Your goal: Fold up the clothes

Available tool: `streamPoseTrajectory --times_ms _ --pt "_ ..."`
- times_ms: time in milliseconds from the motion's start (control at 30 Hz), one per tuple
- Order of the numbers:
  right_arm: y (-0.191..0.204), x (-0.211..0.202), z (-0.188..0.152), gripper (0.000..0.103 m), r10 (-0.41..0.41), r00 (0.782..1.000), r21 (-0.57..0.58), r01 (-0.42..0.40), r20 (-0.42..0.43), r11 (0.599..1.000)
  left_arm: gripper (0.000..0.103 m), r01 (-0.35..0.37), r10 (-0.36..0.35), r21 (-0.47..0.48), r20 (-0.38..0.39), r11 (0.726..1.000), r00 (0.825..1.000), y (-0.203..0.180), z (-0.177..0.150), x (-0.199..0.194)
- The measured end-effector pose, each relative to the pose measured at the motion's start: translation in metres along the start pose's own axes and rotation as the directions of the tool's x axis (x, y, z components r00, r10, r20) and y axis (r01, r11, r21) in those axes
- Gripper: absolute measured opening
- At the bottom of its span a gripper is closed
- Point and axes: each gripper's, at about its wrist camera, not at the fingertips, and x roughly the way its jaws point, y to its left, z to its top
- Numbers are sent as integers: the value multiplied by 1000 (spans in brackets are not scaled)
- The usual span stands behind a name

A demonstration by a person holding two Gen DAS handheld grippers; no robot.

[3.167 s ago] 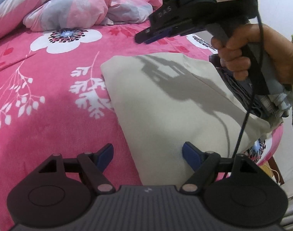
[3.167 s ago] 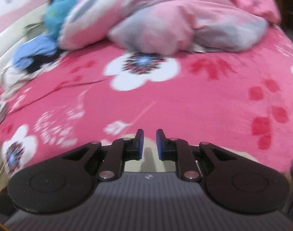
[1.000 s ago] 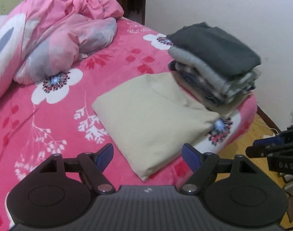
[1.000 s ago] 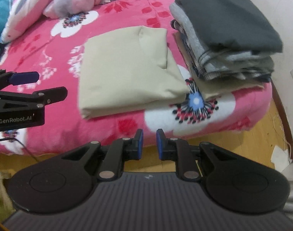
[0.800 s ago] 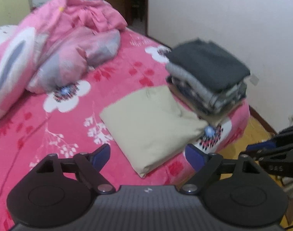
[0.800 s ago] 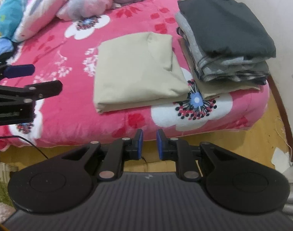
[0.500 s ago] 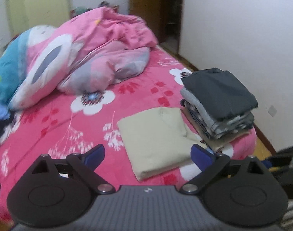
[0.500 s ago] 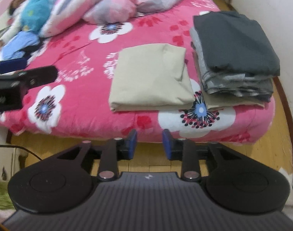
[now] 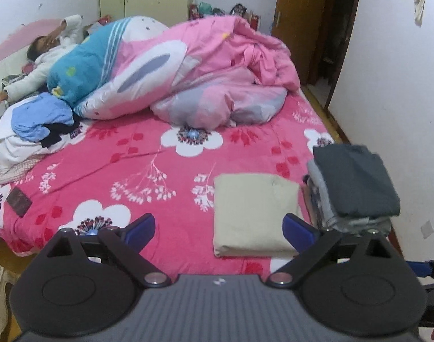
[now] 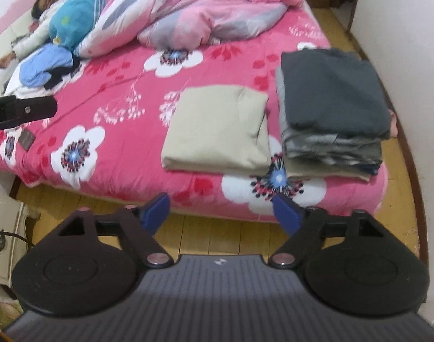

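A folded beige garment [image 9: 252, 213] [image 10: 219, 131] lies flat near the foot edge of the pink flowered bed [image 9: 148, 168] [image 10: 117, 105]. To its right stands a stack of folded clothes [image 9: 351, 185] [image 10: 331, 111] with a dark grey piece on top. A heap of unfolded blue, white and black clothes [image 9: 31, 131] [image 10: 43, 68] lies at the bed's left side. My left gripper [image 9: 218, 232] is open and empty, held back from the bed. My right gripper [image 10: 221, 212] is open and empty over the wooden floor in front of the bed. The left gripper shows at the right wrist view's left edge [image 10: 20, 111].
A person [image 9: 46, 54] lies at the head of the bed under a pink and blue quilt [image 9: 188, 71]. A white wall [image 9: 396, 85] runs along the right side, with a wooden door [image 9: 299, 25] behind. A white cabinet [image 10: 3, 233] stands on the wooden floor [image 10: 396, 176] at left.
Both grippers have pulled back and up from the bed, leaving the beige garment folded on it. My right gripper has opened from nearly shut. The left stayed open.
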Motion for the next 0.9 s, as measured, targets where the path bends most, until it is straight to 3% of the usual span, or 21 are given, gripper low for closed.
streamPoseTrajectory --times_ms 167,267,467,667,733,900 --pt "19 -29 4 85 -75 995 -5 75 59 997 99 -30 30 9 79 999 996 7 9 -31" --pt "35 -44 5 93 -114 990 -4 115 82 993 101 6 -7 16 78 1000 997 12 14 -39" --pt "69 -68 6 96 -165 980 1 166 108 986 101 53 -54 24 44 998 998 26 22 -50" --pt "83 -88 14 100 -156 979 76 147 129 986 101 -13 13 70 1 997 1000 29 29 -64" --pt "87 -92 16 102 -178 975 92 167 131 982 101 2 0 62 -44 998 999 33 29 -63" --pt "96 -85 15 102 -248 967 69 244 52 967 101 23 -18 33 -131 999 991 40 21 -60"
